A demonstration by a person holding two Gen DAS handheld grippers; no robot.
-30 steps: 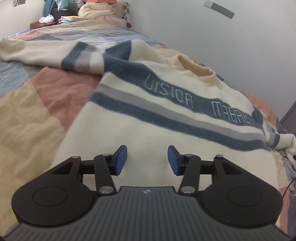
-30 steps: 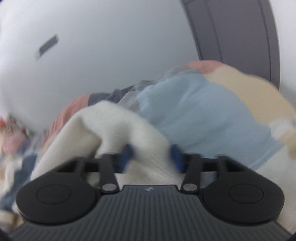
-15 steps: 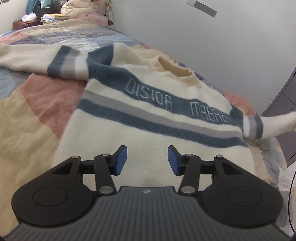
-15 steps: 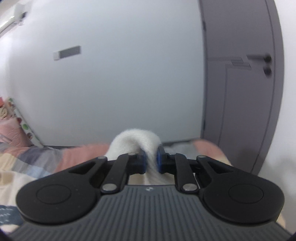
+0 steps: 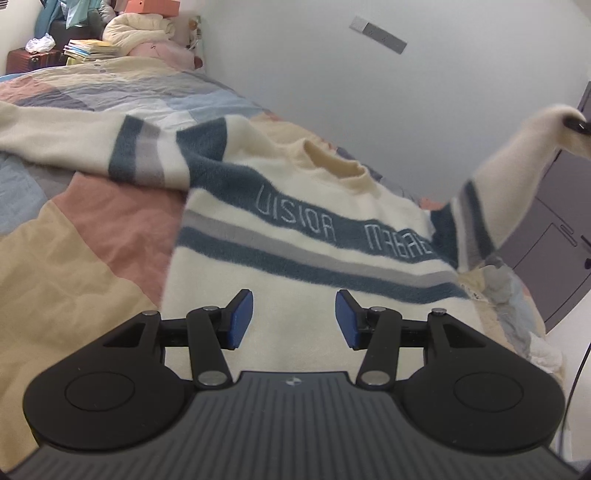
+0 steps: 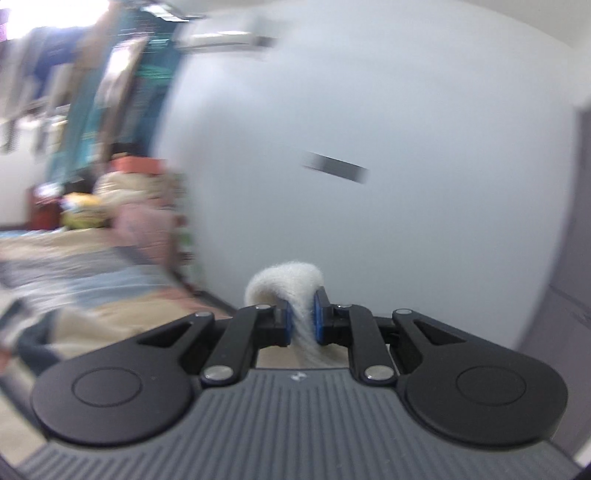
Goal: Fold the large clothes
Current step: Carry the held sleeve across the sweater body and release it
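A cream sweater [image 5: 295, 258] with blue and grey stripes and stitched lettering lies flat on the patchwork bed, its neck towards the wall. One sleeve [image 5: 55, 133] stretches away to the left. The other sleeve [image 5: 509, 184] is lifted high at the right, and the right gripper's tip shows at its cuff. In the right wrist view my right gripper [image 6: 303, 321] is shut on that cream cuff [image 6: 284, 277], which loops above the blue pads. My left gripper [image 5: 293, 321] hovers open over the sweater's lower body with nothing between its fingers.
The patchwork duvet [image 5: 74, 240] covers the bed. A white wall [image 5: 369, 110] runs along its far side, with a grey door [image 5: 561, 236] at the right. Pillows, books and boxes [image 5: 122, 33] pile at the bed's head.
My right gripper closed on the sleeve cuff, rose steeply and swung from facing the bed to facing the wall. The sleeve lifted off the bed. My left gripper drew back slightly and stayed open.
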